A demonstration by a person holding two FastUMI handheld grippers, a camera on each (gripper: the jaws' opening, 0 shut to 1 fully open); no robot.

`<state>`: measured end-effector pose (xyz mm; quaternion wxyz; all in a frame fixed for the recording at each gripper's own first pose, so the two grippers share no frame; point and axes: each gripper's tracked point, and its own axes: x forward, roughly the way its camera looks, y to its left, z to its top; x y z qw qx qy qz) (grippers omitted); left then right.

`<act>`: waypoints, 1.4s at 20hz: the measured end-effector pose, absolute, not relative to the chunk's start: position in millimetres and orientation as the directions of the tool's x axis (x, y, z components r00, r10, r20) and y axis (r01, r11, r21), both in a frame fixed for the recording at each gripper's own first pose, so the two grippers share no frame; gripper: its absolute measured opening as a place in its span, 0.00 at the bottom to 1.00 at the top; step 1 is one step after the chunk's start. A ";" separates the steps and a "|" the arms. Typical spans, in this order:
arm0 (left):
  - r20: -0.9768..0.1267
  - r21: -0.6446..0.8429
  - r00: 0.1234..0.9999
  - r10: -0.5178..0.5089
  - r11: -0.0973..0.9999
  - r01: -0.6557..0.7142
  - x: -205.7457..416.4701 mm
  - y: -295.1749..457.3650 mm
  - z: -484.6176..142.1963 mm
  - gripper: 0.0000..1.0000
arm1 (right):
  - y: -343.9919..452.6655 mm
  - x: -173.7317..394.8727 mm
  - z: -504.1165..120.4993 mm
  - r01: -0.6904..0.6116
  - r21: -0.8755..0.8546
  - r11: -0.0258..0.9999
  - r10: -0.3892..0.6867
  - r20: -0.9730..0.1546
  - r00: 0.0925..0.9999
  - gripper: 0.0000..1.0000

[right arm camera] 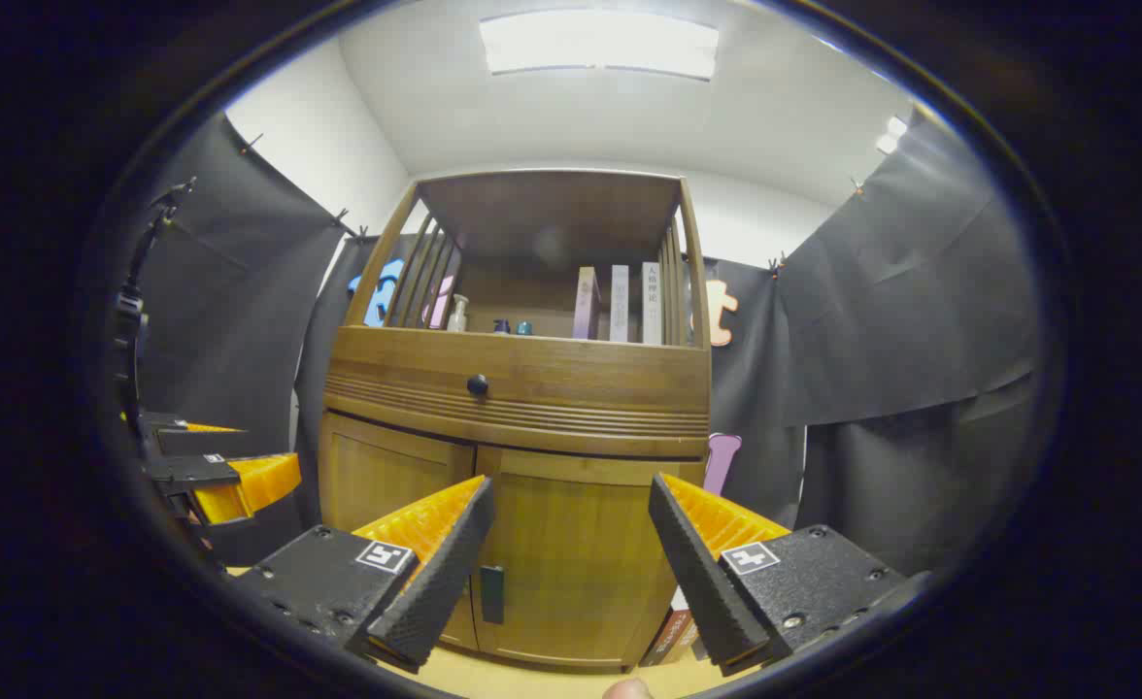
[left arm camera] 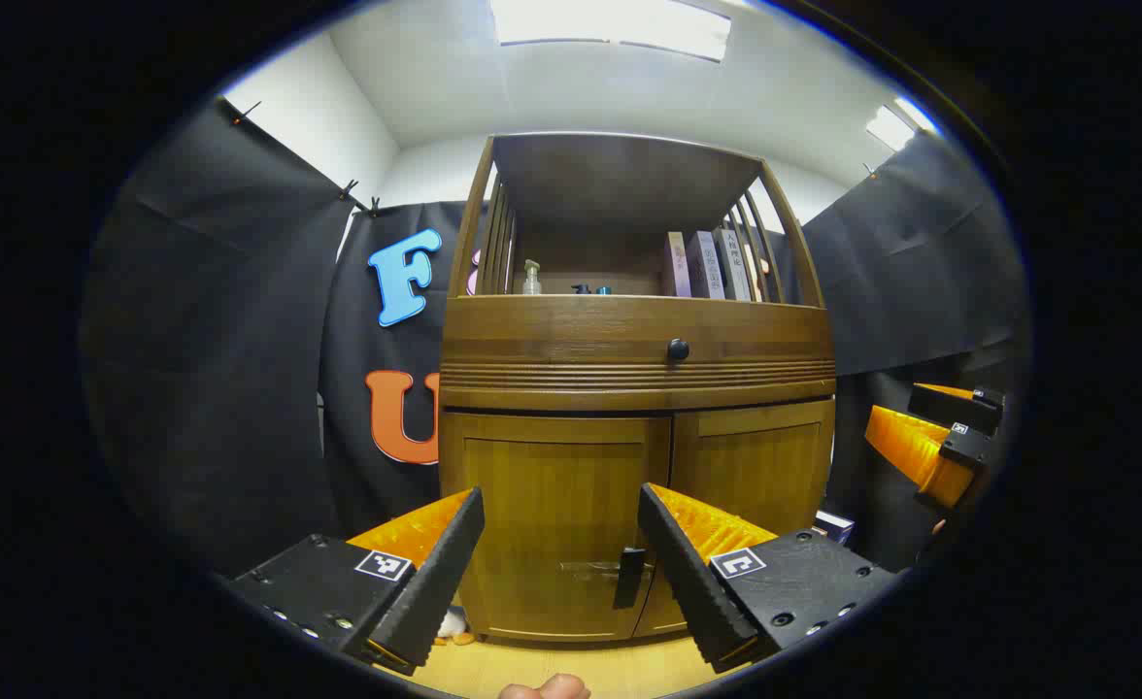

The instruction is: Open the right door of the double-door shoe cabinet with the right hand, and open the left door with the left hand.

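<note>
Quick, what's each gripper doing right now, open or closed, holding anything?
Left gripper: open, holding nothing, in front of the cabinet's left door.
Right gripper: open, holding nothing, in front of the right door.

left door [left arm camera: 559, 529] beside right door [left arm camera: 760, 485] | drawer [left arm camera: 634, 349] above both | books [left arm camera: 712, 265] on shelf above drawer

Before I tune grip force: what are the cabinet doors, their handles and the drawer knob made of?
Left door and right door: look like wood or wood veneer, mid-brown with visible grain and a soft satin sheen. Door handles: small dark upright pulls, probably metal or plastic; too small to tell. Drawer knob: round, dark, slightly glossy, likely painted metal or plastic.
</note>
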<state>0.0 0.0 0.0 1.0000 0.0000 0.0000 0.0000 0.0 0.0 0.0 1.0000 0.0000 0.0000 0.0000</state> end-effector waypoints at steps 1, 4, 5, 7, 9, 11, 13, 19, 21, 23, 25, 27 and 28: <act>0.001 0.002 1.000 0.001 1.000 -0.001 0.6 -0.9 0.2 1.00 | -0.3 -0.4 0.2 -0.003 0.002 1.000 0.003 -0.001 1.000 1.00; 0.006 0.007 1.000 0.003 1.000 -0.003 1.1 -2.1 1.8 1.00 | -1.1 2.1 -2.4 -0.006 0.006 1.000 0.006 -0.009 1.000 1.00; 0.009 0.010 1.000 0.002 1.000 -0.002 1.3 -2.3 2.4 1.00 | -0.4 2.9 -2.7 -0.010 0.011 1.000 0.010 -0.011 1.000 1.00; 0.016 0.018 1.000 0.006 1.000 -0.007 1.8 -1.0 3.2 1.00 | -1.3 4.6 -5.1 -0.014 0.021 1.000 0.014 -0.021 1.000 1.00; 0.021 0.027 1.000 0.007 1.000 -0.007 2.2 -0.5 3.8 1.00 | -1.5 7.5 -7.8 -0.018 0.030 0.999 0.019 -0.031 0.999 1.00; 0.031 0.034 0.999 0.008 0.999 -0.009 3.4 0.2 4.8 1.00 | -0.4 10.0 -9.5 -0.021 0.029 0.999 0.022 -0.036 0.999 1.00; 0.041 0.033 0.999 0.011 0.999 -0.012 5.5 1.6 6.0 1.00 | 3.5 15.1 -12.8 -0.025 0.023 0.999 0.025 -0.037 0.999 1.00; 0.043 0.027 0.999 0.015 1.000 -0.017 13.2 8.1 2.2 1.00 | 15.8 31.4 -33.3 -0.032 0.027 0.999 0.033 -0.063 0.997 1.00; 0.037 0.041 0.999 0.012 0.999 -0.013 15.8 9.1 -0.6 0.96 | 21.4 42.2 -47.2 -0.033 0.027 0.999 0.035 -0.092 0.995 1.00; 0.031 0.055 0.999 0.009 0.998 -0.011 17.1 10.7 -3.0 0.96 | 29.6 51.8 -61.0 -0.041 0.033 0.999 0.044 -0.126 0.991 1.00; 0.034 0.066 0.999 0.013 0.998 -0.015 17.9 14.7 -3.5 0.96 | 41.1 58.1 -76.8 -0.059 0.048 0.997 0.066 -0.154 0.986 1.00; 0.031 0.075 0.999 0.012 0.997 -0.014 19.0 17.5 -6.0 0.96 | 50.1 67.9 -92.6 -0.064 0.047 0.997 0.071 -0.168 0.983 1.00; 0.028 0.078 1.000 0.013 0.997 -0.015 18.9 19.5 -8.0 0.96 | 53.6 72.5 -101.6 -0.065 0.042 0.997 0.071 -0.176 0.982 1.00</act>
